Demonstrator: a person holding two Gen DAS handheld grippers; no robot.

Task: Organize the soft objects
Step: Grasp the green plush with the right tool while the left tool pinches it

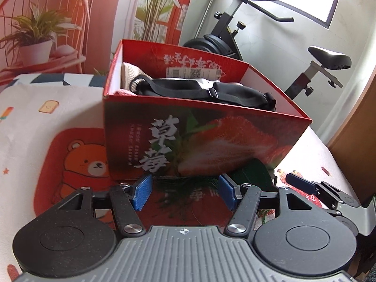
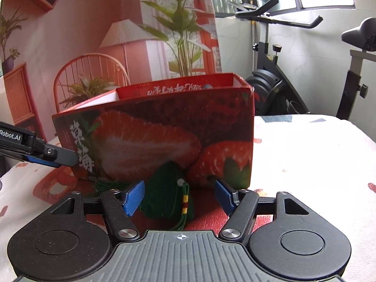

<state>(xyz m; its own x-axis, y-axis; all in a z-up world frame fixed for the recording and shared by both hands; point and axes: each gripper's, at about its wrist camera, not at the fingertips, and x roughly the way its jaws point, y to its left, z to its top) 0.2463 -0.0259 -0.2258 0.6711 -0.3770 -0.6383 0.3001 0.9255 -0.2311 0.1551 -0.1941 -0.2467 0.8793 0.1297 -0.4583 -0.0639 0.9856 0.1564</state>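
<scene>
Only the left wrist view looks into the strawberry box point(image 1: 202, 127), where a black strap bag point(image 1: 211, 91) and a cream knit point(image 1: 131, 72) lie. Only the right wrist view shows the green tasselled pouch point(image 2: 168, 192) whole, at the box's foot, between the right gripper point(image 2: 179, 196) jaws, spread wide and empty. The left gripper point(image 1: 185, 191) jaws gape empty too, over a bear-print cloth point(image 1: 70, 155), an exercise bike point(image 1: 235, 37) at 1 o'clock.

1 box point(image 1: 199, 138), 1 green pouch point(image 2: 169, 195), 2 grippers point(image 1: 185, 192)

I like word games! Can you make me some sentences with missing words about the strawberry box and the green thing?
1. The green pouch lies between the open jaws of the ____ gripper.
2. The box is printed with big ____.
3. The black bag lies ____ the box.
4. The left gripper holds ____.

Missing words: right; strawberries; inside; nothing
</scene>
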